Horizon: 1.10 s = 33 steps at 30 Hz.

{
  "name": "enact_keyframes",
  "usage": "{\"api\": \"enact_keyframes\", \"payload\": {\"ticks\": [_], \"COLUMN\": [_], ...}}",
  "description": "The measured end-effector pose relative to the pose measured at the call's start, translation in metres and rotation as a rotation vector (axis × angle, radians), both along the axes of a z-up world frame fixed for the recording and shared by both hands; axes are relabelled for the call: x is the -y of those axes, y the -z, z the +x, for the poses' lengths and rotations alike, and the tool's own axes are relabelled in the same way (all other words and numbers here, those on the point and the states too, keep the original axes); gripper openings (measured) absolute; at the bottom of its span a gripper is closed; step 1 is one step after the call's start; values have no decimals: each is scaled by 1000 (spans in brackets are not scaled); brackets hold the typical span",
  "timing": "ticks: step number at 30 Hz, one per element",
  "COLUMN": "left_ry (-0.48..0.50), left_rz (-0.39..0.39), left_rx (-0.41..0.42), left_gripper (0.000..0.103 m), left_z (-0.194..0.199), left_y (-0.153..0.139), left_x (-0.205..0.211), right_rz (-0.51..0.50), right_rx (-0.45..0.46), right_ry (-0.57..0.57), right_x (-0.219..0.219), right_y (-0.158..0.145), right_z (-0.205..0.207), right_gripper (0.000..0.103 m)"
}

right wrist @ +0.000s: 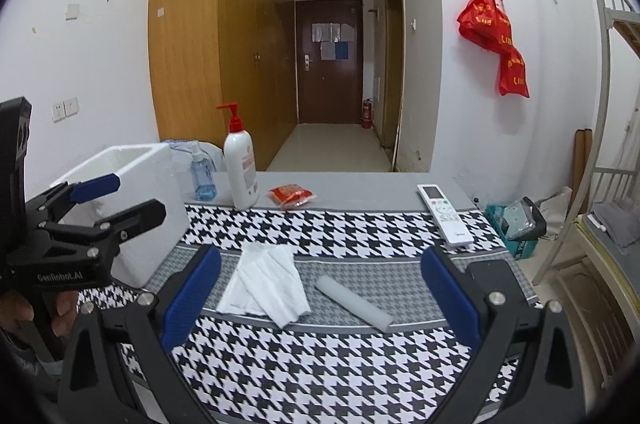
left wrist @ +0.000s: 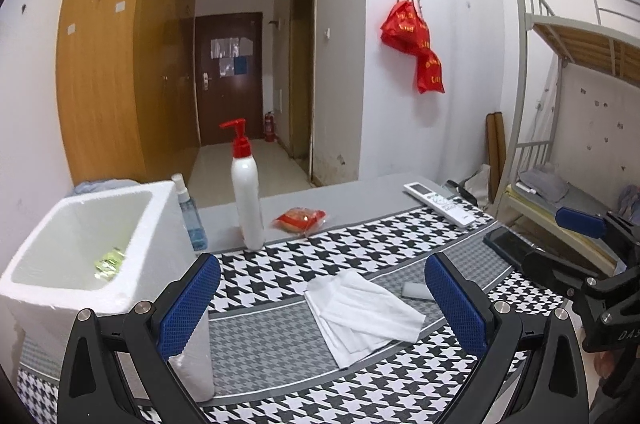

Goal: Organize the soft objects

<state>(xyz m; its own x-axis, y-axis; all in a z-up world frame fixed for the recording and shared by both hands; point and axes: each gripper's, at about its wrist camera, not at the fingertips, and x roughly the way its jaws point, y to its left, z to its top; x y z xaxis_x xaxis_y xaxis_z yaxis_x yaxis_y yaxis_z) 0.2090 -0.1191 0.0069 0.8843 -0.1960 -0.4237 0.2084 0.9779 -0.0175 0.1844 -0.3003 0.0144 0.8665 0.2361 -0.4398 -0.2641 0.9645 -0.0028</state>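
Here the left gripper (left wrist: 320,308) hangs just above the near part of the houndstooth tablecloth (left wrist: 400,248), its blue-padded fingers spread wide and holding nothing. The folded white cloth (left wrist: 362,314) lies almost straight ahead between those fingers, a touch to the right of centre, with its long axis running from far-left to near-right. The right gripper (right wrist: 320,304) is equally wide apart and empty; from it the cloth (right wrist: 266,284) sits ahead and to the left, nearer its left finger. Directly between its fingers lies the white foam bar (right wrist: 354,302), long axis from far-left to near-right, just beside the cloth but apart from it. I judge the left gripper the better placed for the cloth and the right for the bar.

To the left stands the white foam box (left wrist: 86,244), open at the top, touching the left gripper's left finger or very near it. Something small and green (left wrist: 110,262) lies inside, probably a wrapper, though it is too blurred to be sure.

Farther off I count one dark phone (left wrist: 508,244) at the right edge, one remote control (right wrist: 444,214), one red packet (right wrist: 292,195), one white pump bottle (right wrist: 240,166) and one blue spray bottle (right wrist: 202,176)
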Motion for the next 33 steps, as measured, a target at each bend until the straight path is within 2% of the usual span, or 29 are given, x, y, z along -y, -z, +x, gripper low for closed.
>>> {"api": "enact_keyframes", "payload": {"ticks": [8,17,24,33], "left_ry": [-32,-66,-69,-88], "left_rz": [13,28,45,73], "left_rx": [-73,-114,-165,-238], "left_gripper": [102,102,102,102], "left_z": [18,27,38,56], "left_y": [21,37,50,72], "left_x": [11,20,29,42], "right_rz": [-21,-34,-48,-54], "right_rx": [-60,-103,-169,-210], "right_ry": [-21,-67,-65,-59], "right_x": [7,11,22,34], "right_y": [17,32,51,64], "right_z": [23,37,48,62], "right_gripper": [101,101,101,101]}}
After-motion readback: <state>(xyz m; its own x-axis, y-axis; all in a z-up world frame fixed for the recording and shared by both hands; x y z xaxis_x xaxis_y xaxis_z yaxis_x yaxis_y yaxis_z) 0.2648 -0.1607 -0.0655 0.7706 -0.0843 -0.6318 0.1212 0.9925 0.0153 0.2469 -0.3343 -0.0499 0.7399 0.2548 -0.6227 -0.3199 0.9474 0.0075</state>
